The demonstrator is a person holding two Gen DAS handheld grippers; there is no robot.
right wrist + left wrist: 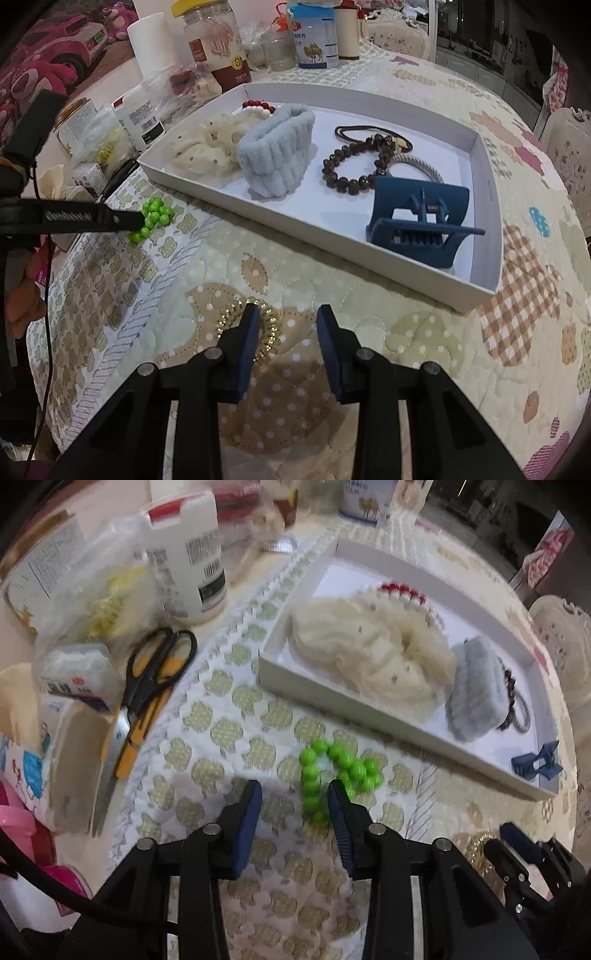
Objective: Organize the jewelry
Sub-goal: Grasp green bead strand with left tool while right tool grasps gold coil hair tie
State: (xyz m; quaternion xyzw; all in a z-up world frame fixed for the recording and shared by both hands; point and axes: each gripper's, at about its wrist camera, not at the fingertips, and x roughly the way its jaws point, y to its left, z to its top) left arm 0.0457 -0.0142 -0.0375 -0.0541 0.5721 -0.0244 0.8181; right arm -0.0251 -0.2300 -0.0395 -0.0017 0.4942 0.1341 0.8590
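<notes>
A quilted patchwork cloth (424, 332) covers the table — cream, with gingham, dotted and floral patches. 2 pale upholstered chairs (569, 155) with carved rims stand at its far side. Beyond them runs a dark stretch of room with glints of light — a pink bear-print backdrop (55, 62) fills the left.

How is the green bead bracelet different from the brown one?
The green bracelet is bright and lies bunched up on the tablecloth, outside the tray. The brown bracelet is dark and lies spread in an open ring inside the tray. The left gripper is right over the green one; nothing reaches for the brown one. Both are strings of round beads.
</notes>
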